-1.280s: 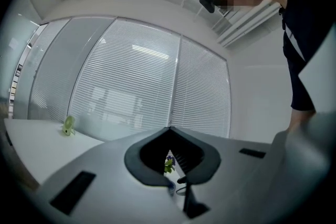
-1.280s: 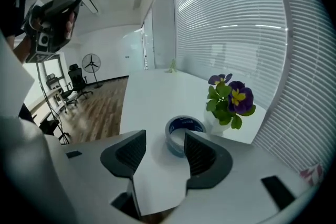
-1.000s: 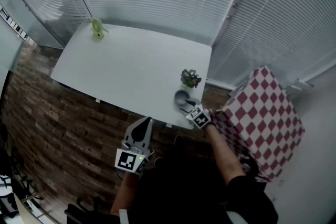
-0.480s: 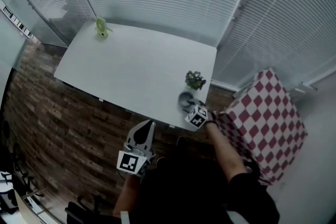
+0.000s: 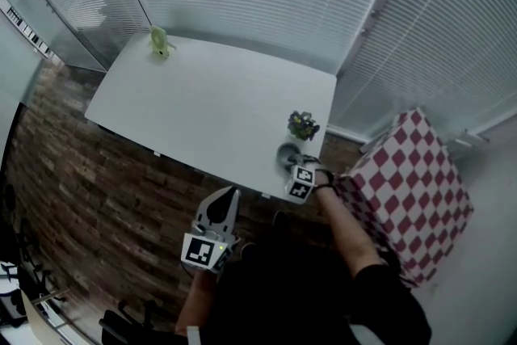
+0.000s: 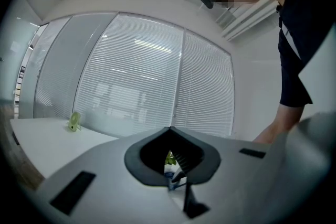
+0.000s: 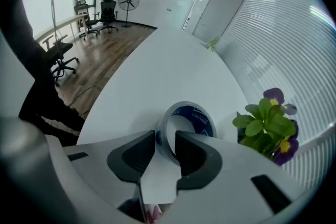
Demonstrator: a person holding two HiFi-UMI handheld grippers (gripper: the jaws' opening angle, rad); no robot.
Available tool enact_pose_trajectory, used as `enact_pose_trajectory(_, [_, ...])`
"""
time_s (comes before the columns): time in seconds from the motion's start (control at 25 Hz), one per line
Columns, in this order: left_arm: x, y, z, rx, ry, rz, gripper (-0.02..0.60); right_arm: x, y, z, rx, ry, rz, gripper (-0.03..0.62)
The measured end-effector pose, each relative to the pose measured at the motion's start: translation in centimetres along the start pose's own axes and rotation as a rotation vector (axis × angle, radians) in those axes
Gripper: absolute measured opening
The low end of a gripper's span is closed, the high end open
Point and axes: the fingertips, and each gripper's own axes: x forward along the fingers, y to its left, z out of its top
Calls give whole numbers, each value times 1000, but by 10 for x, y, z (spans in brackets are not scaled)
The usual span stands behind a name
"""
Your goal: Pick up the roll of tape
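Note:
The roll of tape [image 5: 287,154], clear with a blue core [image 7: 197,119], lies flat near the right front corner of the white table [image 5: 202,101]. My right gripper [image 5: 291,166] points steeply down at it. Its jaws are closing [image 7: 165,140], one inside the roll's hole and one outside, with the near wall of the roll between them; a thin gap still shows. My left gripper [image 5: 229,195] hangs off the table's front edge over the floor, pointing level, its jaws [image 6: 169,131] shut and empty.
A small potted plant [image 5: 303,125] with purple flowers [image 7: 268,123] stands just behind the tape. A small green object [image 5: 160,42] sits at the far left corner. A red-and-white checkered box [image 5: 412,190] stands right of the table. Blinds line the back.
My right gripper has sunk onto the tape and rolled, its marker cube now nearer the roll. The left gripper has stayed where it was.

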Motion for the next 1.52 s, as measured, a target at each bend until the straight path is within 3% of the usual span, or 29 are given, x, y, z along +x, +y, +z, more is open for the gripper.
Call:
enact_pose_trajectory(0.28, [-3, 4, 0, 8, 16, 16, 6, 4, 2, 2, -68, 31, 30, 77])
enact_pose_trajectory(0.52, [-5, 6, 4, 12, 5, 17, 6, 0, 5, 8, -21, 38, 69, 48])
enact_pose_trajectory(0.76, [-6, 5, 4, 9, 2, 10, 6, -6, 2, 6, 37, 15, 40, 43])
enact_pose_trajectory(1.2, [0, 5, -1, -2, -9, 9, 6, -67, -37, 23, 470, -322, -94, 43])
enact_pose_trajectory(1.52, [5, 2, 4, 2, -24, -18, 6, -119, -42, 33, 650, -553, -166, 41])
